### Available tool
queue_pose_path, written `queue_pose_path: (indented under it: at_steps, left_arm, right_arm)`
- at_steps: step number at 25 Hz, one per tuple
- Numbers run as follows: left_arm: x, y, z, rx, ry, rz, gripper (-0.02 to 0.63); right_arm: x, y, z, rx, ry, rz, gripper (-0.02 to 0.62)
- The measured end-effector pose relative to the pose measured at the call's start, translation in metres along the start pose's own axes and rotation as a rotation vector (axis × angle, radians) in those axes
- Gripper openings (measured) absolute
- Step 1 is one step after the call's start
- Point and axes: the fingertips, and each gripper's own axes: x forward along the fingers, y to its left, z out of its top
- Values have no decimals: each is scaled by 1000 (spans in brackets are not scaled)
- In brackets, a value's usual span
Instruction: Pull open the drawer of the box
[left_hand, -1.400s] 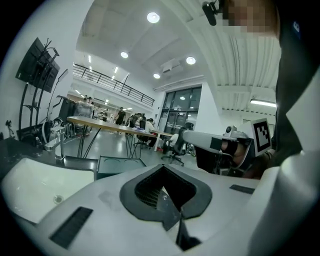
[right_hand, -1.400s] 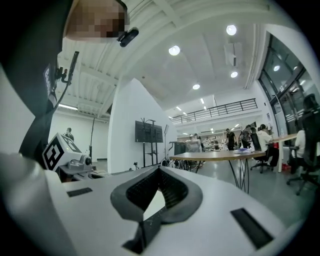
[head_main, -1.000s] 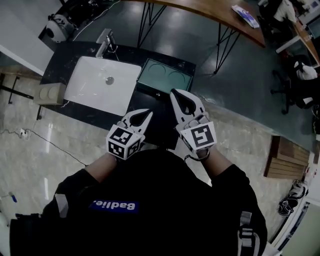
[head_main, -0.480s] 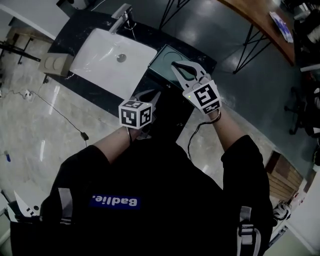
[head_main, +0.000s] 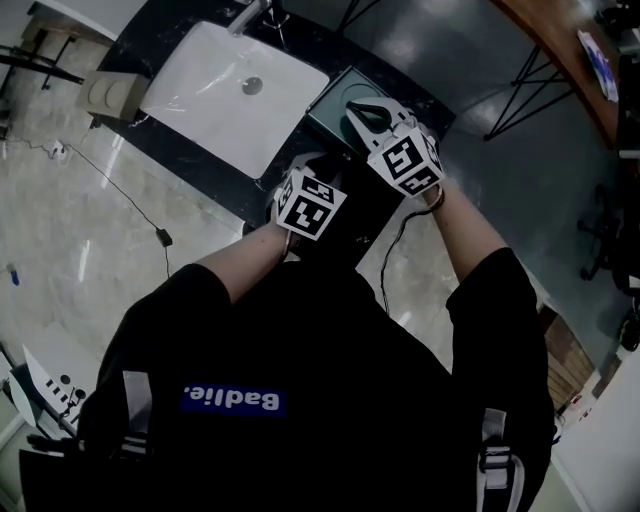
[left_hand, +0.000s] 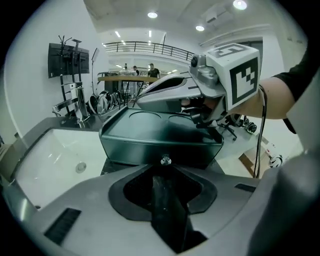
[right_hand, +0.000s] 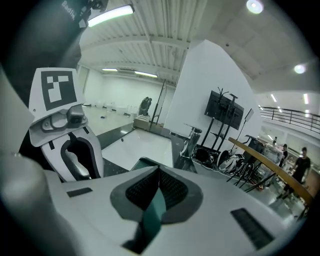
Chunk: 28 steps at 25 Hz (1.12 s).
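The dark green box (left_hand: 150, 132) sits on a black counter beside a white sink, its drawer front facing my left gripper. A small metal knob (left_hand: 165, 160) shows at the middle of that drawer front. My left gripper (left_hand: 164, 172) is shut, its tips just short of the knob and level with it. My right gripper (left_hand: 143, 101) is shut and lies over the box's top (head_main: 335, 97), pointing toward the sink. In the head view the right gripper (head_main: 354, 108) is above the box and the left gripper (head_main: 303, 166) is just in front of it.
The white sink basin (head_main: 235, 95) with a chrome faucet (left_hand: 77, 102) lies left of the box. The counter's front edge (head_main: 255, 180) is close to my body. A long wooden table (head_main: 560, 50) on thin metal legs stands beyond.
Both grippers have moved forward to the box. The left one dropped down in front of the drawer front, and the right one slid over the box's top.
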Motion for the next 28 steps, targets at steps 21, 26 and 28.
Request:
queue_pose_path:
  at_steps: [21,26,28]
  left_arm:
    - [33,-6,0,15,55,3,83]
    - [37,-5,1,7,48,-12,69]
    - [37,-4,1,14,44,-18,67]
  right_arm:
    - [23,22,-29,54,174,216,-2]
    - [23,22,-26,53,175,213,-2]
    - [24,22,-26,53,177,213,-2]
